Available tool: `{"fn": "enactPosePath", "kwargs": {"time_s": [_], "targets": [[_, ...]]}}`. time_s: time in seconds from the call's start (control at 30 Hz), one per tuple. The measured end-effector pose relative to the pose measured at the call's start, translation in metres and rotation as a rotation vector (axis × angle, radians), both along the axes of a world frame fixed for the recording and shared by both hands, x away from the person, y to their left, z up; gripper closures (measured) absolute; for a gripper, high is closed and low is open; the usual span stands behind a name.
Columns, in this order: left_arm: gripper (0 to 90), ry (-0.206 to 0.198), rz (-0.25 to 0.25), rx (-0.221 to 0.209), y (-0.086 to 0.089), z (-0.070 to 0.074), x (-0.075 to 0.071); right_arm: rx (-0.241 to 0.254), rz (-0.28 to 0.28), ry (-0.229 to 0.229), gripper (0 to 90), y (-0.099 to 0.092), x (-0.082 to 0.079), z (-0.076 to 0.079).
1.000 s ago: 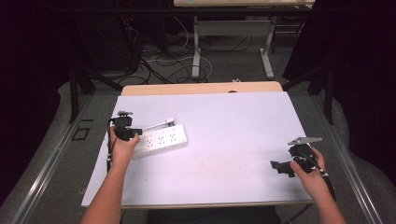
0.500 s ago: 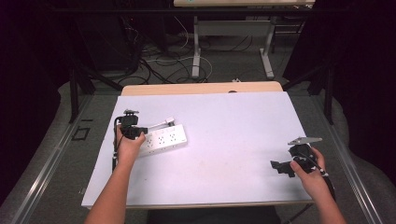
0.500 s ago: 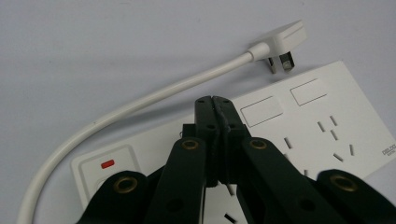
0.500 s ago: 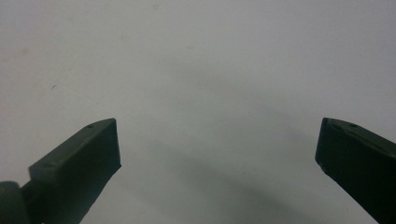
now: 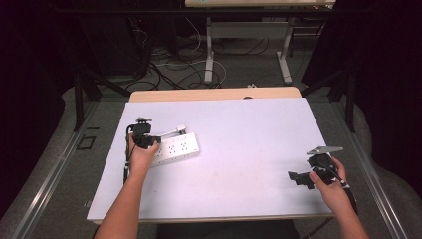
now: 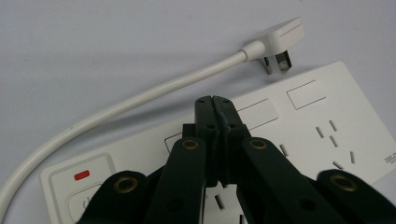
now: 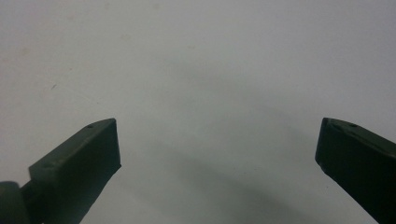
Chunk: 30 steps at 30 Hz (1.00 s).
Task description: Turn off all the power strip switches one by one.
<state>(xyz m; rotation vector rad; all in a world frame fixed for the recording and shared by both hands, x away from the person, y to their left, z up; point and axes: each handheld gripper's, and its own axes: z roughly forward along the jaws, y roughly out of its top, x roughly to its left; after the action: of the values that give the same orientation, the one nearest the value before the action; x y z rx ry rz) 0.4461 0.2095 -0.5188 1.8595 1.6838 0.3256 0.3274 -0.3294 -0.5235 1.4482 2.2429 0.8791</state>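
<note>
White table [image 5: 239, 144], power strip [image 5: 174, 149], sockets empty, plug [image 6: 280, 39] loose

I find the power strip [image 5: 175, 150] lying on the table [image 5: 239, 134] at its left; its plug [image 5: 180, 129] rests just behind it; my right gripper [image 5: 297, 178] sits well apart, far right.

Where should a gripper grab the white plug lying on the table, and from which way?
Probably by the flat white plug body, coming straight down from above with one jaw on each broad side. It lies free on the white table, just beside the white power strip, with its metal prongs pointing toward the strip. The stiff white cord leaves its other end, so stay clear of both.
</note>
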Motion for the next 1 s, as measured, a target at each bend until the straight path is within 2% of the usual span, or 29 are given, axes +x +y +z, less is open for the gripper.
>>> {"fn": "enactPosePath", "kwargs": {"time_s": [0.03,0.1,0.17,0.23,0.3,0.57,0.6,0.63,0.73,0.77,0.8,0.87,0.9,1.0], "targets": [[90.0,-0.004,-0.001,-0.002,-0.0005,-0.0006,0.0003,0.002,0.000,-0.001,0.0,0.0000,0.0000,0.0000],[90.0,0.018,-0.009,-0.001,-0.0001,-0.0001,0.0006,-0.003,-0.003,-0.004,0.0,-0.0006,-0.0001,0.0000],[90.0,0.004,-0.001,-0.003,-0.0005,-0.0023,0.0011,0.000,-0.002,0.001,0.0,-0.0011,0.0000,-0.0001],[90.0,0.017,-0.006,-0.002,0.0000,-0.0023,0.0012,0.000,-0.003,0.001,0.0,-0.0011,-0.0001,0.0000],[90.0,0.003,0.002,-0.004,-0.0009,-0.0036,0.0010,-0.001,-0.003,0.000,0.0,-0.0009,-0.0003,0.0003],[90.0,0.004,0.000,-0.003,-0.0012,-0.0036,0.0006,-0.002,-0.002,0.001,0.0,-0.0002,0.0000,-0.0003],[90.0,0.017,-0.009,-0.002,-0.0007,-0.0026,0.0003,-0.002,0.000,-0.001,0.0,-0.0001,0.0001,-0.0003],[90.0,0.003,-0.003,0.002,-0.0015,-0.0038,0.0003,-0.001,-0.001,0.002,0.0,0.0001,-0.0001,-0.0002],[90.0,0.014,-0.011,-0.005,-0.0003,-0.0034,0.0009,-0.002,0.004,0.000,0.0,0.0004,0.0002,-0.0006],[90.0,0.000,-0.002,-0.005,-0.0008,-0.0048,0.0011,-0.002,0.000,0.003,0.0,0.0010,0.0002,-0.0006],[90.0,0.003,-0.002,-0.007,-0.0007,-0.0049,0.0011,-0.009,-0.002,0.003,0.0,0.0011,-0.0001,-0.0003],[90.0,0.019,-0.024,-0.023,-0.0010,-0.0056,0.0008,-0.013,0.000,0.010,0.0,0.0010,-0.0005,0.0008],[90.0,0.001,-0.015,-0.017,-0.0030,-0.0068,0.0005,-0.003,-0.001,0.000,0.0,0.0014,-0.0001,0.0000],[90.0,-0.001,-0.014,0.001,-0.0050,-0.0064,0.0002,-0.002,0.002,-0.002,0.0,-0.0001,-0.0002,0.0004]]}}
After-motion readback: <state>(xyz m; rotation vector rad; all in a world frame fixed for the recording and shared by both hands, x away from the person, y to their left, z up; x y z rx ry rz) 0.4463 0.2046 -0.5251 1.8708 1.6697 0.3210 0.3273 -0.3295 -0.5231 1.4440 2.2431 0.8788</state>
